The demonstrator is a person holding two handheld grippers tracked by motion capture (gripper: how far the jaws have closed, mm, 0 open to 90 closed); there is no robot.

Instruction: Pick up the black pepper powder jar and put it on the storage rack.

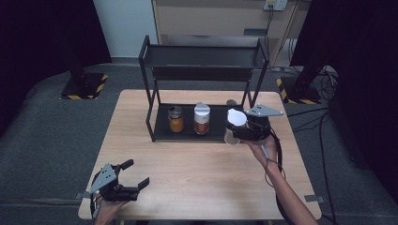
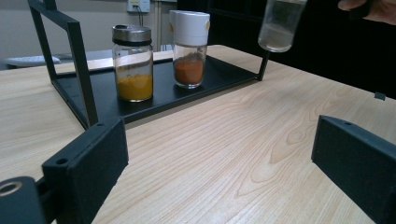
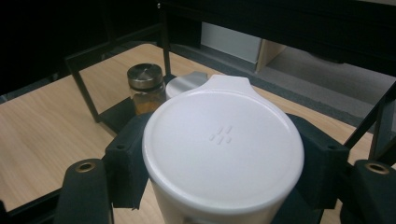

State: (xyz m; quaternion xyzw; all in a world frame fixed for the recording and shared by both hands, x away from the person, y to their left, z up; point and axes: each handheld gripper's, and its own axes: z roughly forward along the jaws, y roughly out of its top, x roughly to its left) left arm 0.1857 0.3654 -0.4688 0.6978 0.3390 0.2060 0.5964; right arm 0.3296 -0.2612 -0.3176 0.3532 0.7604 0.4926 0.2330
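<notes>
We see the wooden surface [image 1: 197, 164] with a black rack [image 1: 202, 70] at upper centre. Our left tool [image 1: 126, 180] rests spread at lower left. Our right tool [image 1: 237, 129] pinches a white-lidded jar [image 1: 234, 125] at the rack's right end, beside two spice jars [image 1: 176, 119] [image 1: 202, 119]. We judge shelving is underway; next, lower it and let go.

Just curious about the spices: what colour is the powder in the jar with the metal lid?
Yellow-orange powder in the metal-lidded jar, clearest in the left gripper view.
</notes>
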